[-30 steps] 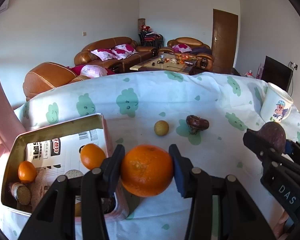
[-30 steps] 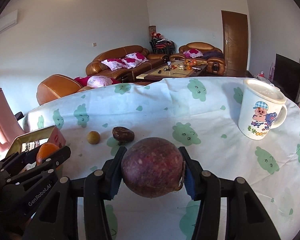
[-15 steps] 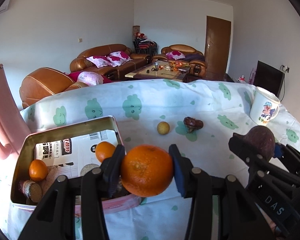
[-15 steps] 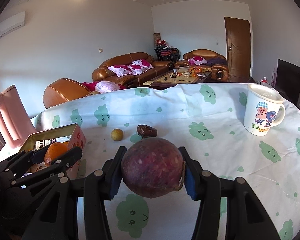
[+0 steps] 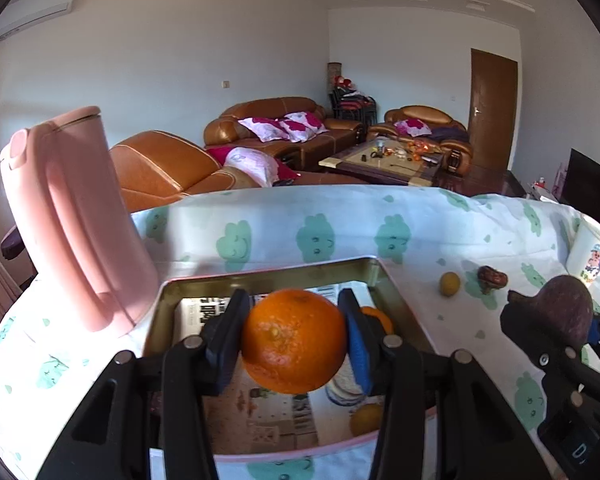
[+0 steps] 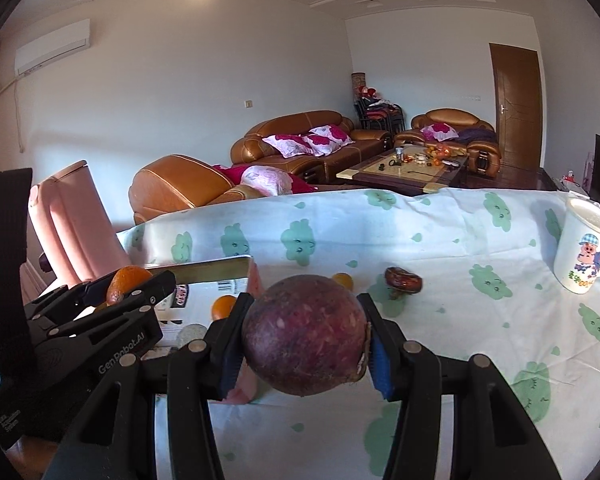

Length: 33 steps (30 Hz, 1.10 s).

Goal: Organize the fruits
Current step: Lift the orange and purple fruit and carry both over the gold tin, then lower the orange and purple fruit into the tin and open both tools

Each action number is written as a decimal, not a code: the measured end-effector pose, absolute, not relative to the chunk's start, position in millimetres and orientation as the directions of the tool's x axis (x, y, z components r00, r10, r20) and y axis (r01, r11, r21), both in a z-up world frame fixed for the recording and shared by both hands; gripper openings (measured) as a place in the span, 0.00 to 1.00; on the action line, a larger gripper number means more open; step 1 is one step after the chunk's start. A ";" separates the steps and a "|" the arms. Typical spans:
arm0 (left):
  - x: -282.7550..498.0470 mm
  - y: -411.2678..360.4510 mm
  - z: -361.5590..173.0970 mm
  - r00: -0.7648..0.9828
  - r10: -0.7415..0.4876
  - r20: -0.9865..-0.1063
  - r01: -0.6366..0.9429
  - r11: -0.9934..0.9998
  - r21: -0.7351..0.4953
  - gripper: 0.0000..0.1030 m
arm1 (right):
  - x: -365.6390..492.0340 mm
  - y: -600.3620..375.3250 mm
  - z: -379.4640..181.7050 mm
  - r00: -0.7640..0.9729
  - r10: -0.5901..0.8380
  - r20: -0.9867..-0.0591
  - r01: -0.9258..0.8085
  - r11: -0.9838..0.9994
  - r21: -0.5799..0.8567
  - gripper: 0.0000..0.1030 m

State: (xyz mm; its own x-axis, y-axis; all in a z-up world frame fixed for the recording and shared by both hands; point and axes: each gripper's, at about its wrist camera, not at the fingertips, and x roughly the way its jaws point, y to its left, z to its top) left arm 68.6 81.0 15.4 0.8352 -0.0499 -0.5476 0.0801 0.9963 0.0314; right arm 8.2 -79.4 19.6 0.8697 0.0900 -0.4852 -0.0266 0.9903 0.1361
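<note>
Between the pads of your left gripper (image 5: 294, 340) sits an orange (image 5: 294, 342), pressed from both sides and held clear above the open tin box (image 5: 268, 276). Your right gripper (image 6: 304, 336) is clamped the same way on a dark purple round fruit (image 6: 305, 334), which hangs over the surface (image 6: 440, 240) just beside the box's near right corner. From the left wrist view, your right gripper appears low on the right, carrying that purple fruit; from the right wrist view, your left gripper shows on the left with the orange over the box.

Below the orange, the box rests on the cloud-print cloth with printed paper lining its bottom. A small orange fruit (image 6: 224, 306) lies inside near the right wall, and another one (image 5: 366, 418) lies at the near right corner; what else is in there you cannot tell, since the gripper covers it.

Just left of the box stands a pink kettle (image 5: 74, 220), upright. Farther out on the cloth, to the right of the box, a small yellow fruit (image 5: 449, 283) and a dark brown wrinkled piece (image 6: 403, 280) lie near each other but apart. Well to the right stands a white cartoon mug (image 6: 584, 254). Beyond the surface's far edge are brown leather sofas (image 6: 300, 140) and a low table.
</note>
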 end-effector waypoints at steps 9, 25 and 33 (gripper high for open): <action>83.9 114.6 6.8 0.807 0.051 -0.588 -0.028 0.998 0.048 0.46 | 40.1 -38.2 15.3 0.841 0.192 -0.506 -0.110 0.976 0.188 0.52; 103.5 134.4 -11.8 0.752 0.159 -0.640 -0.119 0.987 0.105 0.46 | 100.1 -7.6 -7.2 0.763 0.237 -0.602 -0.137 0.968 0.208 0.52; 105.8 134.6 -16.7 0.742 0.175 -0.648 -0.124 0.985 0.123 0.46 | 109.6 -5.3 -17.3 0.728 0.270 -0.630 -0.157 0.960 0.230 0.52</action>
